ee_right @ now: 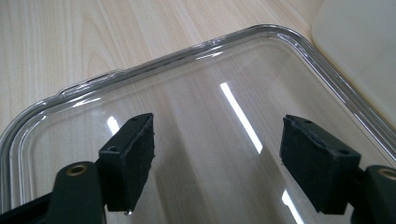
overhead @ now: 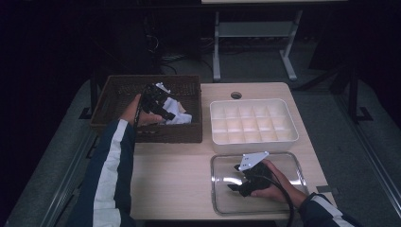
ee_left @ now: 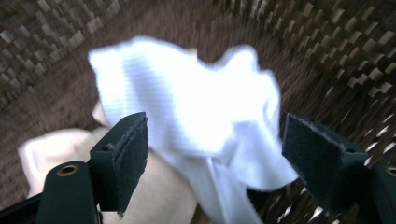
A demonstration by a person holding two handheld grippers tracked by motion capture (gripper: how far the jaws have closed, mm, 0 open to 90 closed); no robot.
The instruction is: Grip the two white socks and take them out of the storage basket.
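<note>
My left gripper (overhead: 158, 101) hangs inside the brown wicker basket (overhead: 118, 94) at the far left of the table (overhead: 170, 175), jaws spread wide and nothing pinched. In the left gripper view the white sock (ee_left: 187, 107) lies bunched right ahead of the pads, its folds reaching down between them without touching either, and a cream cloth (ee_left: 154, 191) sits under it by the left pad. The basket's woven walls rise close on every side there, so room is tight.

My right gripper (overhead: 239, 182) rests over the clear plastic lid (overhead: 283, 163) at the near right, jaws also apart and empty. The right gripper view shows the lid's raised rim (ee_right: 140, 67) curving around ahead, with bare tabletop beyond it. The white divided tray (overhead: 255, 124) stands just behind the lid, beside the basket, a narrow strip of table between them. The open middle of the table, in front of the basket, gives the most free room.

The left gripper view is blurred, so the weave and the sock's edges smear. From above, my left hand and gripper cover much of the sock, and the surroundings of the table are dark.
</note>
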